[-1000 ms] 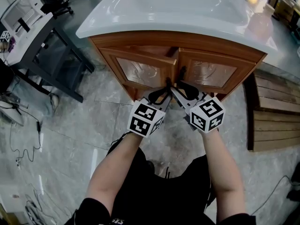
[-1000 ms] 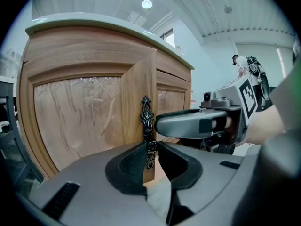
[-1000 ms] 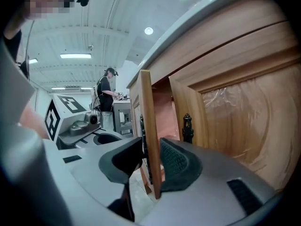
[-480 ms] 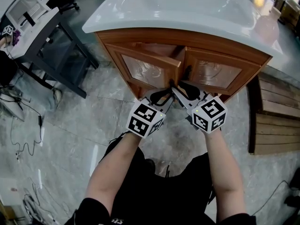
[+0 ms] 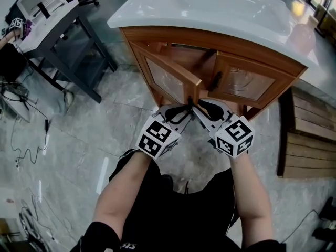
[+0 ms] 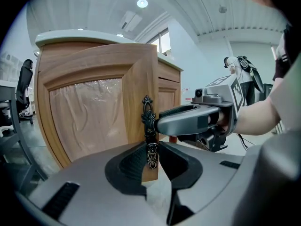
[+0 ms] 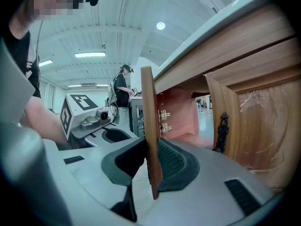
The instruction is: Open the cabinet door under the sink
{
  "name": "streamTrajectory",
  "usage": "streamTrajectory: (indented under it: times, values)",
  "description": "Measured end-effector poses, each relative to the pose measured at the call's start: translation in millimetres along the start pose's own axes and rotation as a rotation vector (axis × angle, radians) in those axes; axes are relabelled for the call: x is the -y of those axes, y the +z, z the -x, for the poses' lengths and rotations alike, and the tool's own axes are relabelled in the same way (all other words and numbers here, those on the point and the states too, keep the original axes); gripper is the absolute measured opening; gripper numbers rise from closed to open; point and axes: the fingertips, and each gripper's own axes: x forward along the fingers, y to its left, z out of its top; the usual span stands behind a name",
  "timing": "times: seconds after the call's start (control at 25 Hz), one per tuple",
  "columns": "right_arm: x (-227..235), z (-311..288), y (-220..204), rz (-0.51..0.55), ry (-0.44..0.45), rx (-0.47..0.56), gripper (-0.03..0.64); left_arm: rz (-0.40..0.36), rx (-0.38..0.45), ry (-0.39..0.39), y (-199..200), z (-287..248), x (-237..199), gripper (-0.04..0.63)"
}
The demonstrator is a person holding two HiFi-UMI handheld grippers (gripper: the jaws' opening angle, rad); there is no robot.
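Observation:
Under the white sink the wooden cabinet's left door stands swung out toward me; the right door, with its dark handle, is closed. My left gripper is at the left door's free edge. In the left gripper view it is shut on the ornate dark handle. My right gripper meets the same edge from the other side. Its jaws have just been closing, and in the right gripper view it has the door's edge pinched between the pads.
A dark desk stands to the left of the cabinet, and cables lie on the tiled floor. Wooden planks lie to the right. Hinges show inside the cabinet. A person stands far behind.
The left door has swung further out from the cabinet front, and both grippers came back toward me with its edge. The right door has stayed closed.

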Motion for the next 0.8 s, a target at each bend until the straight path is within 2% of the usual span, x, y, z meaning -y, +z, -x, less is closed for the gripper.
streamTrajectory:
  times: [0.32, 0.8]
  values:
    - [-40, -4, -2, -0.005, 0.051, -0.027, 0.086, 0.016, -0.001, 0.008, -15, 35, 1, 0.095]
    - [-119, -31, -3, 0.019, 0.183, -0.059, 0.071, -0.012, -0.043, 0.011, -49, 111, -12, 0.115]
